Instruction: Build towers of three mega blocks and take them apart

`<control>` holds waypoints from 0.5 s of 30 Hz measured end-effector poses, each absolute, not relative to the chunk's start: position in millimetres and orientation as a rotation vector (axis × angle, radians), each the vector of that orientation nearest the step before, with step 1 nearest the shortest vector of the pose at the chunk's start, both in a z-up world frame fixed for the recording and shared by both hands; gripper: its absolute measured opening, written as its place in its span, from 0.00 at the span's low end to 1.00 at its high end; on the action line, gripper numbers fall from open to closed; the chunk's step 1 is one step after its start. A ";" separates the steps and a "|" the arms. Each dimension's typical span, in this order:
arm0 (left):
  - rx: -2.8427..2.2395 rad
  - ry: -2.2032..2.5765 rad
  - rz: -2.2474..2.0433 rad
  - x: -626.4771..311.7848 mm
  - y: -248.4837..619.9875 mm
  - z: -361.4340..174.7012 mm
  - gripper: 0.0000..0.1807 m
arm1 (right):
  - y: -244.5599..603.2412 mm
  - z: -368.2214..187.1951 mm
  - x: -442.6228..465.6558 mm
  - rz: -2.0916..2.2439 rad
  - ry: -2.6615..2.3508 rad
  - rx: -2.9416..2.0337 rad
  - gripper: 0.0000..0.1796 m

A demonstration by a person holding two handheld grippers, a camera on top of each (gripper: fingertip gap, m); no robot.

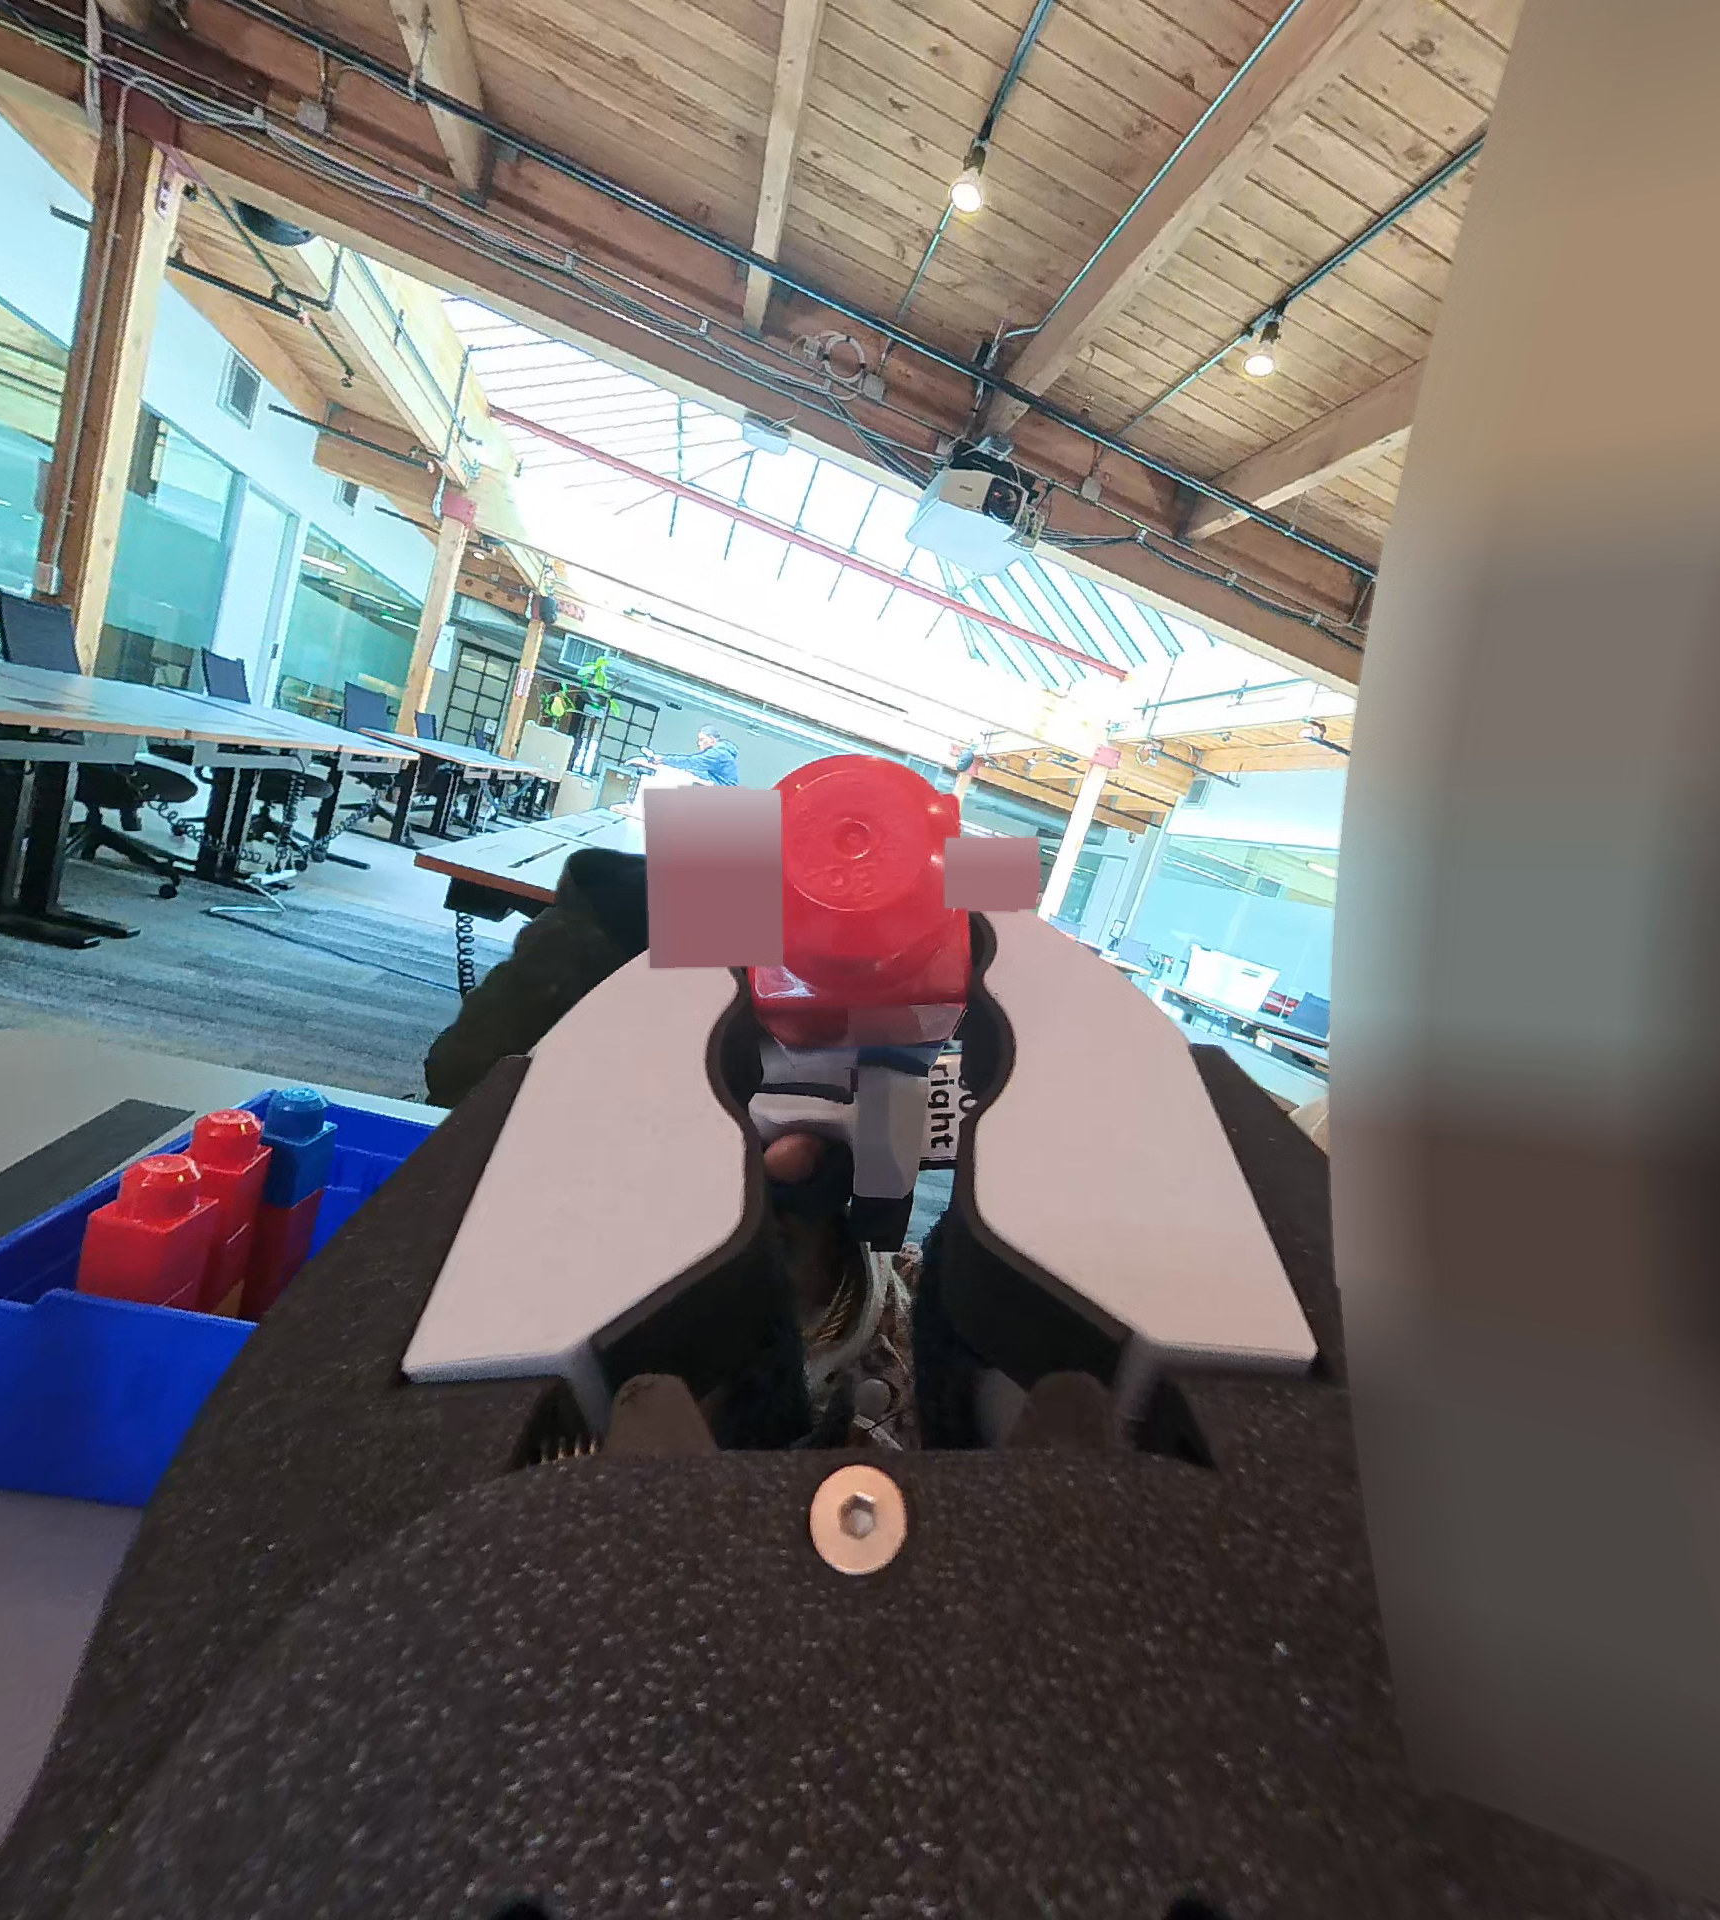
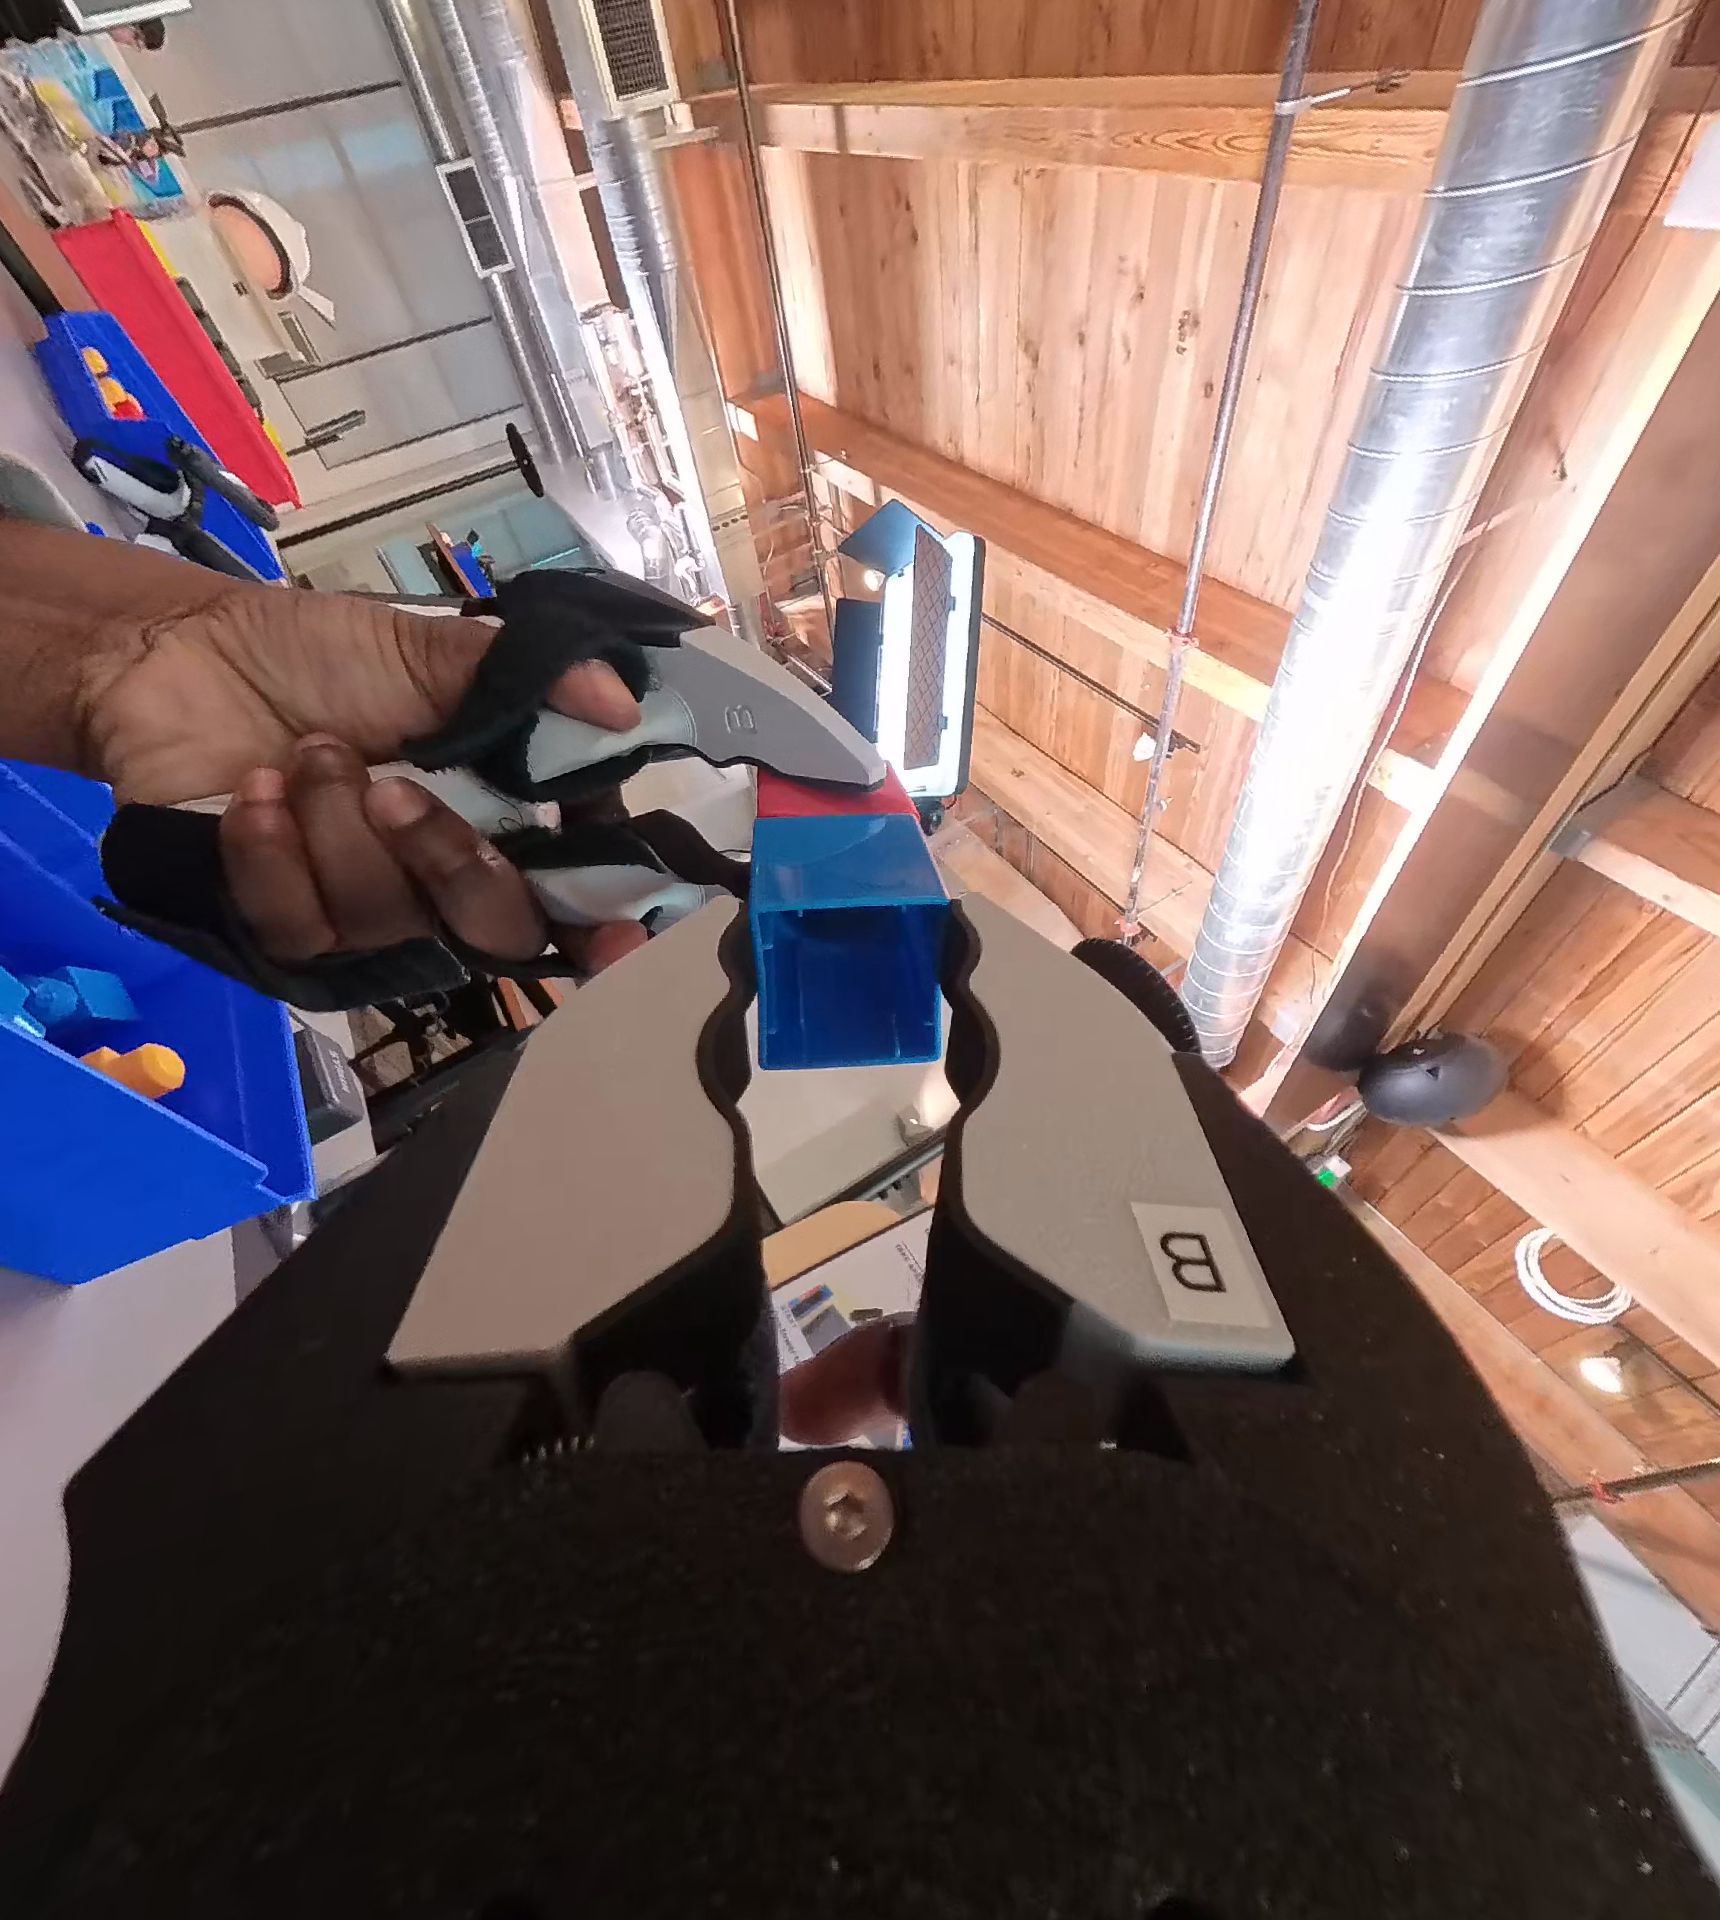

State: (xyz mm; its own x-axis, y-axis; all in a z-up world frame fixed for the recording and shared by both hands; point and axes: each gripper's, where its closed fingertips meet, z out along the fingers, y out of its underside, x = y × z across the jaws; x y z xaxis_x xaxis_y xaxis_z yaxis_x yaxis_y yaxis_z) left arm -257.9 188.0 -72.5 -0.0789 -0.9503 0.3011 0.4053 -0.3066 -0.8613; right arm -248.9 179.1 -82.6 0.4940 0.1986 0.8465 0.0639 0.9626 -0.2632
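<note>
In the left wrist view my left gripper (image 1: 858,971) is shut on a red mega block (image 1: 861,883), its round stud facing the camera. Part of the right gripper (image 1: 887,1127) shows behind it. In the right wrist view my right gripper (image 2: 843,940) is shut on a blue mega block (image 2: 840,997), its hollow underside facing the camera. The red block (image 2: 796,798) is joined to the blue block's far end. The left gripper's grey finger (image 2: 783,727) presses on the red block, and a hand (image 2: 243,727) holds that gripper. Both blocks are held up in the air.
A blue bin (image 1: 56,1382) on the table at the left holds standing red and blue towers (image 1: 212,1195). In the right wrist view a blue bin (image 2: 87,1164) with loose blocks sits at the left, with another blue bin (image 2: 97,358) and a red bin (image 2: 170,312) beyond. A blurred grey panel (image 1: 1614,935) stands close on the right.
</note>
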 end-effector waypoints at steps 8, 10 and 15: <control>-1.115 0.716 -1.584 -257.4 190.6 -73.9 0.20 | 181.6 -83.3 -248.9 0.151 -1.047 -0.294 0.19; -1.125 0.714 -1.572 -257.8 192.1 -75.0 0.20 | 183.6 -84.5 -249.2 0.160 -1.051 -0.305 0.19; -1.130 0.708 -1.566 -258.2 193.2 -75.2 0.20 | 184.7 -84.6 -249.8 0.197 -1.043 -0.317 0.19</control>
State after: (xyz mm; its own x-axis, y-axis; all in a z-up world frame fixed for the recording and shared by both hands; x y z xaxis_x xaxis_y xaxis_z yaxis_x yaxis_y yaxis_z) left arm -258.2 193.2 -75.2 -0.0245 -0.9508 0.3090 0.3958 -0.2930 -0.8703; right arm -249.8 184.7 -84.6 0.4919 0.3084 0.8142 -0.0104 0.9372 -0.3487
